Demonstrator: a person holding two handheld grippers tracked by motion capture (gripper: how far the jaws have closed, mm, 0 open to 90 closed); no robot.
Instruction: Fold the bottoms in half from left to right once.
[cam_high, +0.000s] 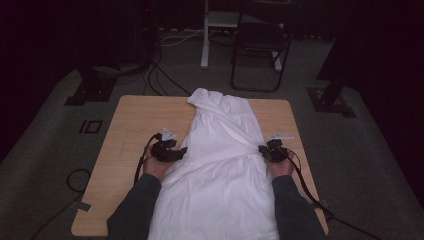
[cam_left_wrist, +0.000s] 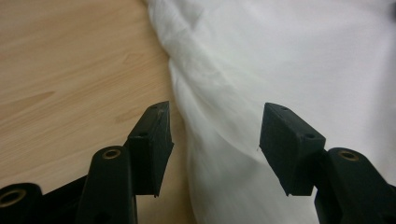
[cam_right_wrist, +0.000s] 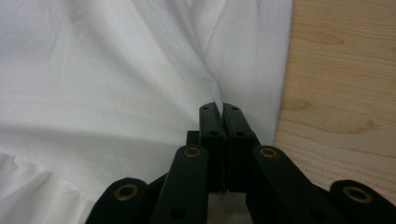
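A white garment (cam_high: 220, 150) lies lengthwise down the middle of the wooden table (cam_high: 135, 120), hanging over the near edge. My left gripper (cam_high: 182, 150) rests at the garment's left edge. In the left gripper view it (cam_left_wrist: 215, 135) is open, its jaws straddling the cloth's (cam_left_wrist: 280, 56) folded edge beside bare wood (cam_left_wrist: 70, 70) without pressing on it. My right gripper (cam_high: 262, 150) sits at the garment's right edge. In the right gripper view it (cam_right_wrist: 219, 109) is shut, with white cloth (cam_right_wrist: 116, 84) pinched at its tips and creases running out from them, near the wood (cam_right_wrist: 341, 70).
Bare table wood shows on both sides of the garment. Beyond the far edge, on the grey carpet, stand a black chair (cam_high: 260, 45), a white desk leg (cam_high: 205, 35) and black stand bases (cam_high: 92, 90). Cables (cam_high: 75, 180) trail on the floor at left.
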